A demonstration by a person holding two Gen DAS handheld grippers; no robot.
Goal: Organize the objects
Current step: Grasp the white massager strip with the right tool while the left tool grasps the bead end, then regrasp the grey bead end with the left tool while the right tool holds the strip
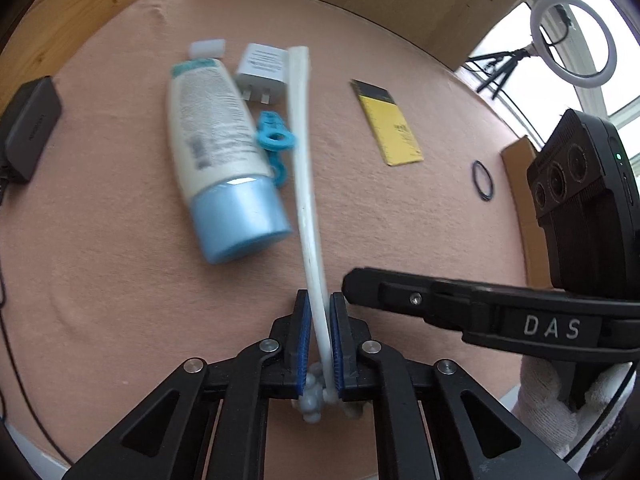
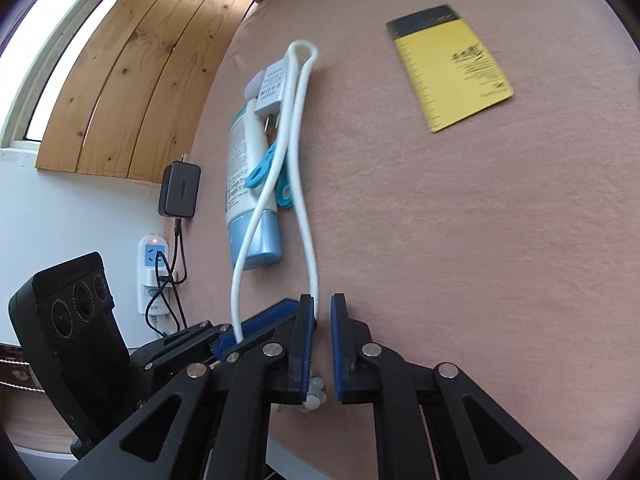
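Above the tabletop (image 1: 120, 272), at its near edge: a white looped strap (image 1: 304, 168) with a small beaded end is held up between the two tools, and its far loop reaches toward the group of things at the back.
Strap, place: in the right wrist view it (image 2: 298, 128) is one band folded in two, and the fold lies close to the white charger plug (image 2: 272, 88); I cannot tell if it rests on the cloth or hangs just over it.
Left hand-held gripper (image 1: 319, 336): its blue pads (image 1: 304, 340) are pressed on both sides of the strap, almost fully closed, and the beaded end comes out behind them.
Right hand-held gripper (image 2: 323, 344): a narrow gap is open between the pads; one strand of the strap runs along the left pad, touching it or nearly so, and it is not pinched.
Step in hand: I judge the strap is being carried or laid next to the other things, so the task is somewhere in the middle.
Next move: it asks to lower the strap beside the lotion tube (image 1: 216, 132) and the blue clip (image 1: 276, 136) without sweeping them, then to let go.
Neighbours: the tube, plug and clip lie close together; a yellow booklet (image 1: 394, 124) and a black ring (image 1: 482, 180) lie well apart, to the right.
Farther: a black power adapter (image 1: 30, 128) sits at the left edge.
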